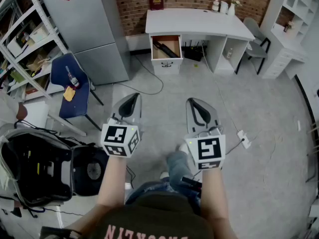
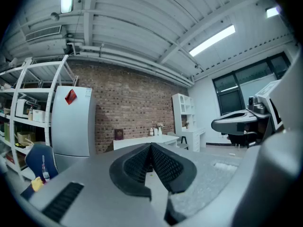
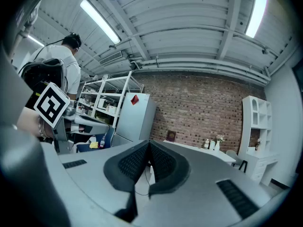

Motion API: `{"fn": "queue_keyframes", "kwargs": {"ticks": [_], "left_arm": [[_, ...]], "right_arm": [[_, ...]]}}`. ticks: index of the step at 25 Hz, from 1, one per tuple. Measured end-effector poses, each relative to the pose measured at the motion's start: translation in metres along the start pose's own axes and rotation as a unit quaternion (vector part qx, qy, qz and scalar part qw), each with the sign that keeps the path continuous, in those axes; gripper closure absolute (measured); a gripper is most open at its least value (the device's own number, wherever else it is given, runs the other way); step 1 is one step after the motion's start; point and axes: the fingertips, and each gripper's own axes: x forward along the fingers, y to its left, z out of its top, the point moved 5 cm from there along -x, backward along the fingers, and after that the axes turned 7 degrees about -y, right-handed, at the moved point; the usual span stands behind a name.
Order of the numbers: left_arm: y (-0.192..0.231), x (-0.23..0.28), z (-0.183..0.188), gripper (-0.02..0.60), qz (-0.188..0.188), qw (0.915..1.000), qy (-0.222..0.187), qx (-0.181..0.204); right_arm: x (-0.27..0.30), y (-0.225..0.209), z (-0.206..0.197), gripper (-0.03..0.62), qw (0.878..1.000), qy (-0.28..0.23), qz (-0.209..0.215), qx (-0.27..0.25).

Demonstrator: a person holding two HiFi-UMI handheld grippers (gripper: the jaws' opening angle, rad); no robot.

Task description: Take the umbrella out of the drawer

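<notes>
Dark umbrella (image 1: 166, 48) lies in open drawer (image 1: 167, 59) under white desk (image 1: 199, 20), well ahead of both tools. L gripper (image 1: 131, 101) & R gripper (image 1: 196, 104): jaws together, nothing between, 2 side by side.

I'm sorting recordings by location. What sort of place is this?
Probably a lab or workshop hall furnished like a home office. A white desk and a grey fridge stand along one wall, while overhead there is a bare, beamed industrial ceiling with strip lights.

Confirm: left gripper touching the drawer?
Apart. Head view shows the left gripper over the floor, well short of the open drawer.
</notes>
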Motion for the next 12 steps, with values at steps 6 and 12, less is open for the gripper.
{"fn": "queue_keyframes", "kwargs": {"ticks": [6, 12], "left_arm": [[0.006, 0.020, 0.001, 0.583, 0.007, 0.9999, -0.010, -0.003], [0.020, 0.063, -0.006, 0.583, 0.011, 0.9998, -0.016, -0.004]], "right_arm": [[0.019, -0.013, -0.006, 0.602, 1.000, -0.001, 0.005, -0.015], [0.061, -0.037, -0.018, 0.602, 1.000, -0.011, 0.009, -0.006]]}}
